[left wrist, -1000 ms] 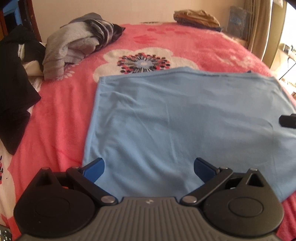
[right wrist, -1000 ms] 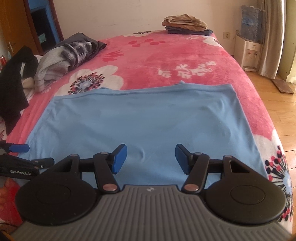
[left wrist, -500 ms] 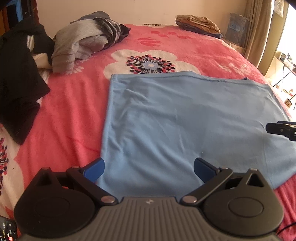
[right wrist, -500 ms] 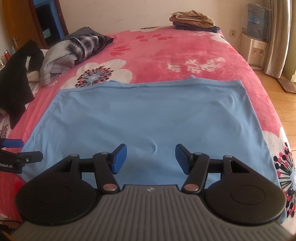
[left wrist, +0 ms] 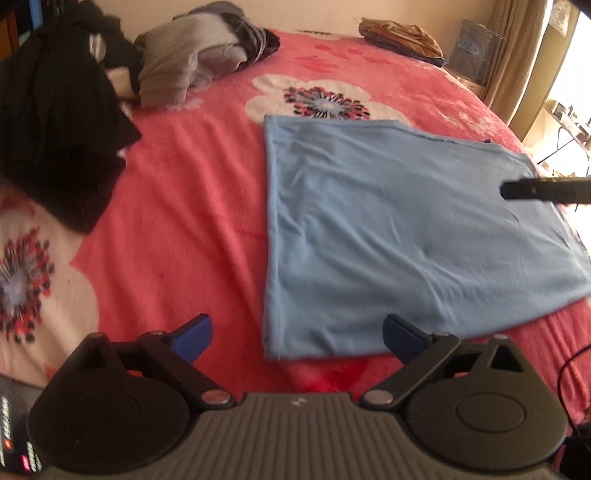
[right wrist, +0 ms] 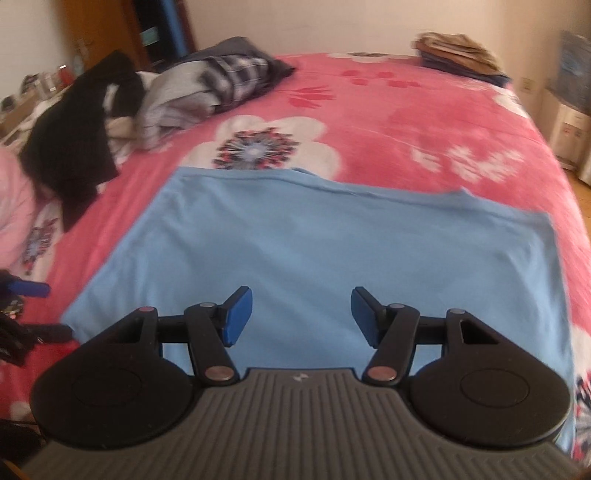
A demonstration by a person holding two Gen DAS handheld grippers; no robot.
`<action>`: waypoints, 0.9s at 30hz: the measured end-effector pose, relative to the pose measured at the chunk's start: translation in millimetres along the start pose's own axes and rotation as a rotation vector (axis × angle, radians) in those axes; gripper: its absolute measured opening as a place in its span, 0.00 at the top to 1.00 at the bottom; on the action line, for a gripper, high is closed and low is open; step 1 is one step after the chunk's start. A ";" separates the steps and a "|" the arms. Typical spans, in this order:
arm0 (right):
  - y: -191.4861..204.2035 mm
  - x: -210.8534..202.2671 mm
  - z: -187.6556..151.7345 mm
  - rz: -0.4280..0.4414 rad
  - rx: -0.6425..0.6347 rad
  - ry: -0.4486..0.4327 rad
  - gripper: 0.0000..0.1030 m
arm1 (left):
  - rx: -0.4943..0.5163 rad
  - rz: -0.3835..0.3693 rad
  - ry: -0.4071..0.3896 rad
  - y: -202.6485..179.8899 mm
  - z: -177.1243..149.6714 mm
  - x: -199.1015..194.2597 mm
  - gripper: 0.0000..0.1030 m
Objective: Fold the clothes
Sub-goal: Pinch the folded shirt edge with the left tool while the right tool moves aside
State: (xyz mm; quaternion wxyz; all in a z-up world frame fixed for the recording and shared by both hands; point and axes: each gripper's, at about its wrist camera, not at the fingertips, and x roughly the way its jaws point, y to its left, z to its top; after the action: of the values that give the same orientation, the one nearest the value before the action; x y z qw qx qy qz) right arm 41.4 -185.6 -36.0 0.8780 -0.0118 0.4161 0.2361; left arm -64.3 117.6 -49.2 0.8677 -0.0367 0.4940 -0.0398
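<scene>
left wrist view: left gripper (left wrist: 297, 334) over the near left corner of the light blue garment (left wrist: 406, 236), jaws spread wide, nothing between the blue pads (left wrist: 194, 338); not touching the cloth as far as I can tell
garment, left view: lies flat on the pink floral blanket (left wrist: 192, 206), folded into a rough rectangle, left edge and near-left corner fully visible, a few shallow wrinkles
only in left view: bare blanket strip in front of the garment's near hem; a dark bar (left wrist: 546, 189) pokes in from the right edge over the garment's right part, probably the other gripper, blurred; bright window area and curtain (left wrist: 517, 59) at far right
right wrist view: right gripper (right wrist: 301, 317) above the garment's (right wrist: 332, 251) near middle, jaws apart, empty
garment, right view: far hem and right edge visible, near hem hidden behind the gripper body
only in right view: blue fingertip (right wrist: 31, 288) of the left gripper at the left edge, beside the garment's near-left corner; wooden door (right wrist: 107, 33) at far left
both views: black clothing (left wrist: 55, 122) and grey-plaid pile (right wrist: 207, 88) at far left of the bed, well apart from the garment; folded tan stack (right wrist: 458, 51) at the far end
</scene>
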 end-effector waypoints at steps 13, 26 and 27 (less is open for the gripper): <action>71.5 13.7 45.6 0.160 -0.203 0.078 0.42 | -0.060 -0.037 -0.015 14.6 -12.7 -3.9 0.43; 120.4 8.6 1.9 0.252 -0.418 0.030 0.42 | -0.140 -0.094 -0.025 28.2 -11.6 -1.8 0.93; 125.5 8.0 -3.3 0.260 -0.449 0.025 0.42 | -0.159 -0.105 -0.029 30.2 -11.2 -3.1 0.94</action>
State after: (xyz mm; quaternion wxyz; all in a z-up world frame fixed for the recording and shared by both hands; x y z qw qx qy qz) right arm -10.0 -71.6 -22.0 0.8105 -0.1557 0.3622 0.4332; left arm -74.5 147.7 -55.3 0.8658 -0.1318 0.4806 -0.0457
